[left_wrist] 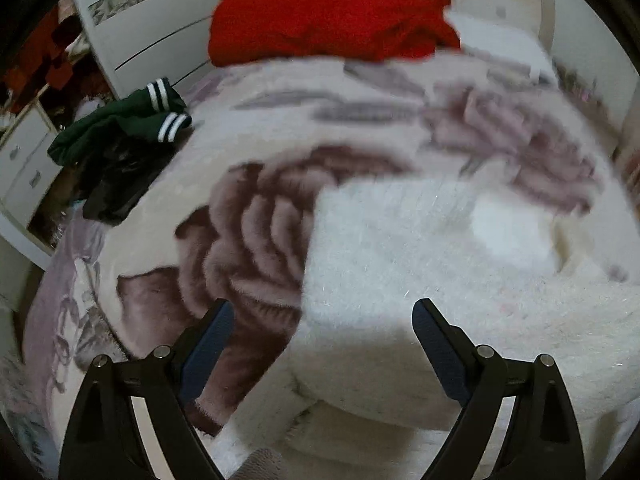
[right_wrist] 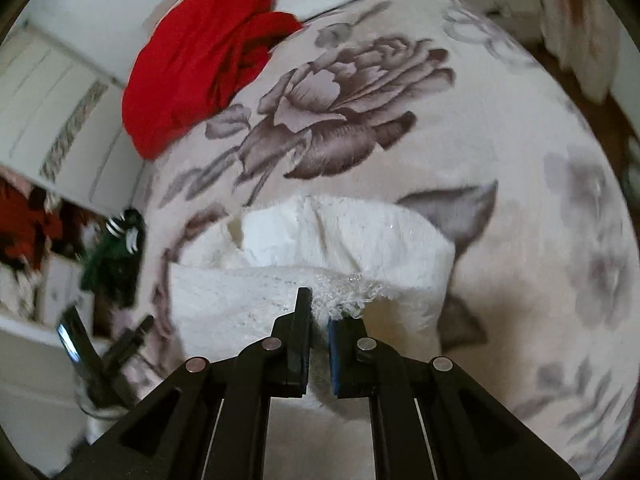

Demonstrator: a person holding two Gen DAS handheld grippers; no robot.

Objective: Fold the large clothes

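Observation:
A fluffy white garment (left_wrist: 420,264) lies partly folded on a rose-patterned blanket (left_wrist: 248,232) covering the bed. My left gripper (left_wrist: 323,312) is open and empty just above the garment's left edge. In the right wrist view the white garment (right_wrist: 340,240) lies in folded layers, and my right gripper (right_wrist: 320,314) is shut on its fuzzy near edge, holding a fold lifted. The left gripper also shows in the right wrist view (right_wrist: 108,344) at the lower left.
A red garment (left_wrist: 332,12) is heaped at the far side of the bed, also in the right wrist view (right_wrist: 200,56). A green garment with white stripes (left_wrist: 120,128) and dark clothes lie at the bed's left edge. White cabinets (left_wrist: 152,20) stand beyond.

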